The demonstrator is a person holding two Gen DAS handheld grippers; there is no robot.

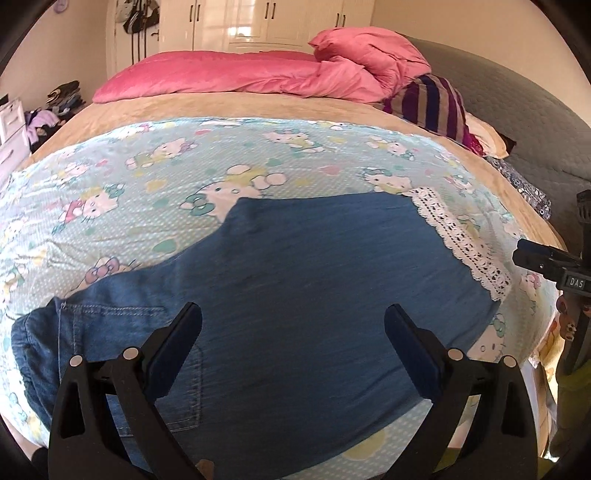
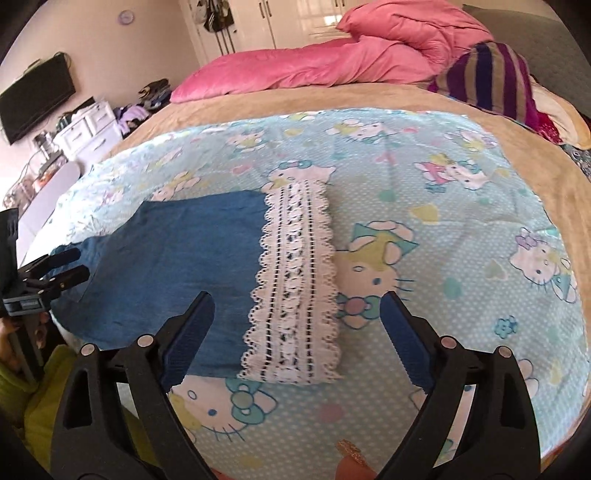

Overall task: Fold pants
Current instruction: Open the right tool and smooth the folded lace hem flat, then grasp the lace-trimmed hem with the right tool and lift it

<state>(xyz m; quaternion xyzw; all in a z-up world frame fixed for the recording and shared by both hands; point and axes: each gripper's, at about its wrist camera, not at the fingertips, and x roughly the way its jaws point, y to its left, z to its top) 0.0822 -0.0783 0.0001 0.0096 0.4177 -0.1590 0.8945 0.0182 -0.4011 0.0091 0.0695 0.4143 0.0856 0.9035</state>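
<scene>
Two views cover this moment. From the left wrist, the left claw (image 1: pixel 293 325) hangs over the denim pants (image 1: pixel 295 280) with its jaws spread wide and nothing pinched between them. The pants lie flat on a light blue cartoon-cat sheet (image 1: pixel 155 177) spread across the bed (image 1: pixel 240 105). Their waist end, with a stitched back pocket (image 1: pixel 177 373), sits toward the left of this view, and a white lace hem (image 1: pixel 461 240) finishes the leg end at the right. At the far right edge part of the right claw (image 1: pixel 546 258) shows, with a hand (image 1: pixel 567 317) below it. A pink duvet (image 1: pixel 266 74) and a striped pillow (image 1: pixel 432 107) are heaped at the far end of the bed, and white wardrobe doors (image 1: pixel 266 22) stand behind.

From the right wrist, the right claw (image 2: pixel 299 314) is likewise spread, holding nothing; the lace hem (image 2: pixel 295 288) lies on the sheet (image 2: pixel 461 229) below the gap between its fingers, with the pants (image 2: pixel 177 258) running off to the left. The left claw (image 2: pixel 70 264) shows at the left edge, over the denim, its fingertips only slightly apart in this view. A yellow-green sleeve (image 2: pixel 44 387) appears at lower left. A dark screen (image 2: pixel 35 101) hangs on the left wall above white drawers (image 2: pixel 88 125).
</scene>
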